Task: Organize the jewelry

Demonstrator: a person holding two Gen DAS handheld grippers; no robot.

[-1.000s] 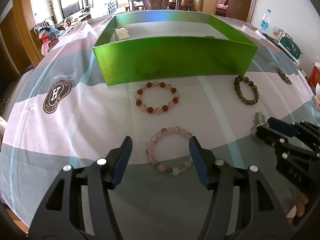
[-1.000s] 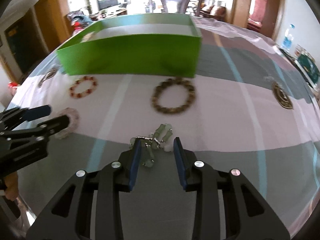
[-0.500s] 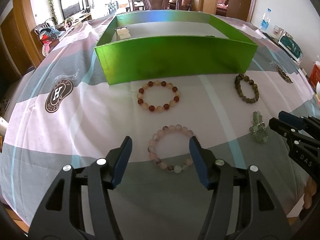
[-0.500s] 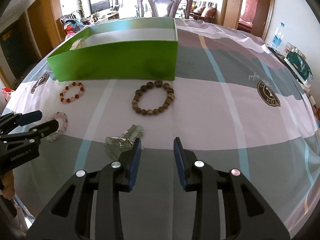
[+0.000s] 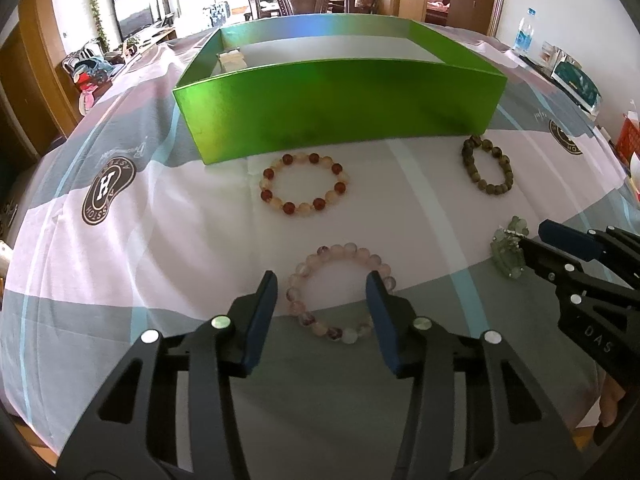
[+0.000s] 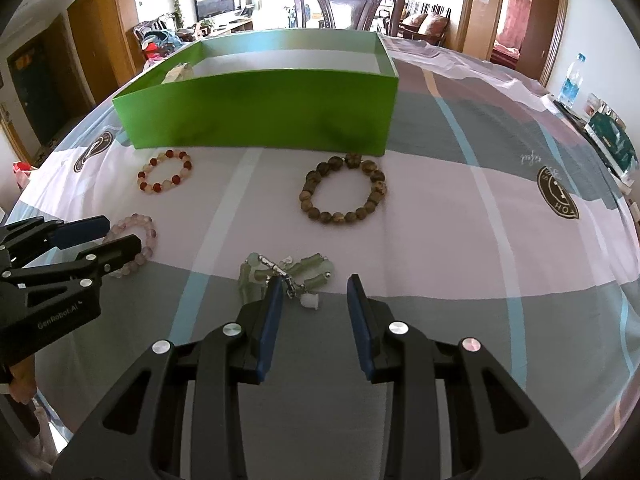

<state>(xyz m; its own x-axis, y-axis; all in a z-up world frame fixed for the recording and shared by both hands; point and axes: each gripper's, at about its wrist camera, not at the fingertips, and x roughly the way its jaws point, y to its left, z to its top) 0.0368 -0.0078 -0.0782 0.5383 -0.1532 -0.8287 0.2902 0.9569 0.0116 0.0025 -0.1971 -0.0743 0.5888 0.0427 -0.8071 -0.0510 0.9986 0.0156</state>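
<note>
A pale pink bead bracelet [image 5: 340,264] lies flat on the tablecloth between the fingers of my open left gripper [image 5: 322,292]. A pale green jade bracelet [image 6: 292,272] lies just ahead of my open right gripper [image 6: 314,300], its near part between the fingertips. A red-and-cream bracelet [image 5: 304,183] and a dark brown bracelet [image 6: 344,194] lie nearer the green box [image 5: 336,108]. The box holds a small pale item [image 5: 230,60] in its far left corner. Both grippers are empty.
The table carries a pink, grey and white cloth with round logos [image 5: 106,190]. A wooden chair [image 6: 348,4] stands behind the box. A water bottle [image 6: 570,80] and boxed goods [image 6: 612,144] sit at the far right edge.
The left gripper has moved slightly forward around the pink bracelet. The right gripper swung left and forward, bringing the green bracelet back between its fingertips, and opened wider.
</note>
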